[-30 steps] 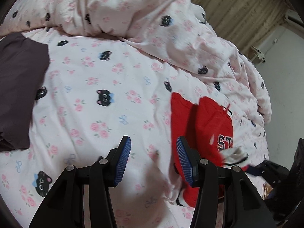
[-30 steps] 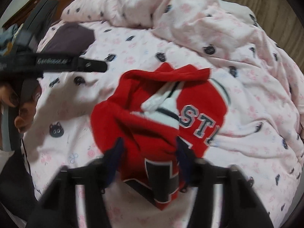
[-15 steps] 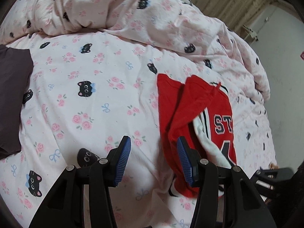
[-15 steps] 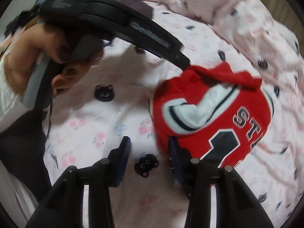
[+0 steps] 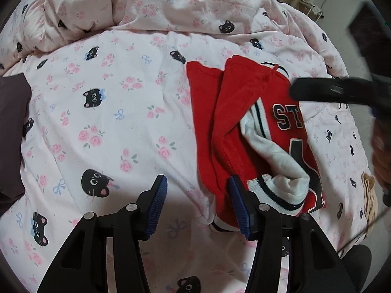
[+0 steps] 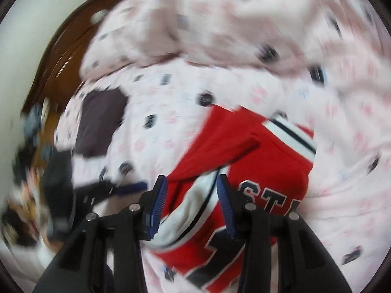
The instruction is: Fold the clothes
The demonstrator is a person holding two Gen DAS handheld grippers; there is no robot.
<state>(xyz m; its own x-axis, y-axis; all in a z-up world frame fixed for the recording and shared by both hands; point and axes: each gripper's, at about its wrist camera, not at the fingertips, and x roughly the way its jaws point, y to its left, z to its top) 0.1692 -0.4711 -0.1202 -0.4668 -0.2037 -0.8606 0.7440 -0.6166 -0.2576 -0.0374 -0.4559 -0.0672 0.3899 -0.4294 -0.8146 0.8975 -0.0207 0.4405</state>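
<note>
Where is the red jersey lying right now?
In the left wrist view, the red jersey lies folded on the pink cat-print bedsheet, right of centre, just beyond the left gripper, below the rumpled duvet.

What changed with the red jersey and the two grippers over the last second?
The right gripper let go of the red jersey; its fingers now stand apart over the white sleeve. The left gripper moved closer to the jersey's edge and is opening, holding nothing. The jersey stays folded on the bedsheet, beside the dark cloth.
</note>
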